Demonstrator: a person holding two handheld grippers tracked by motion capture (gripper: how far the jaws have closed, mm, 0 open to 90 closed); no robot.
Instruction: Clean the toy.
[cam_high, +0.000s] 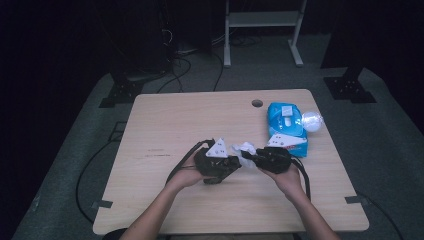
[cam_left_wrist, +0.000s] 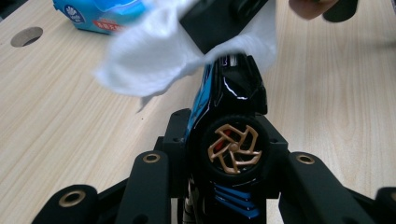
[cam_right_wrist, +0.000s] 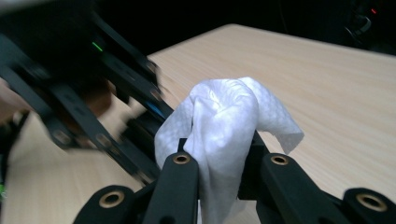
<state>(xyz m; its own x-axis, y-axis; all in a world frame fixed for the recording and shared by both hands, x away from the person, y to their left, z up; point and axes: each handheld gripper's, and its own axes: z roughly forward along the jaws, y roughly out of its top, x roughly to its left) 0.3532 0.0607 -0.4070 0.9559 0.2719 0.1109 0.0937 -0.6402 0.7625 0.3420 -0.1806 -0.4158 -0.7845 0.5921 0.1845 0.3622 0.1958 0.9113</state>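
Note:
My left gripper (cam_high: 235, 164) is shut on a black and blue toy car (cam_left_wrist: 233, 116) with a gold-spoked wheel, held just above the table's middle. My right gripper (cam_high: 251, 155) faces it from the right, shut on a crumpled white wipe (cam_right_wrist: 224, 116). The wipe (cam_left_wrist: 177, 51) drapes over the car's far end, right against its body, and shows white between the two grippers (cam_high: 245, 148) from above. In the right gripper view the left gripper (cam_right_wrist: 93, 107) is a dark blur at the left.
A blue wipe pack (cam_high: 286, 125) lies on the wooden table (cam_high: 165, 120) at the right, behind my right hand. A white ball-like object (cam_high: 312, 120) rests beside the pack near the table's right edge. A cable hole (cam_high: 257, 103) sits near the back edge.

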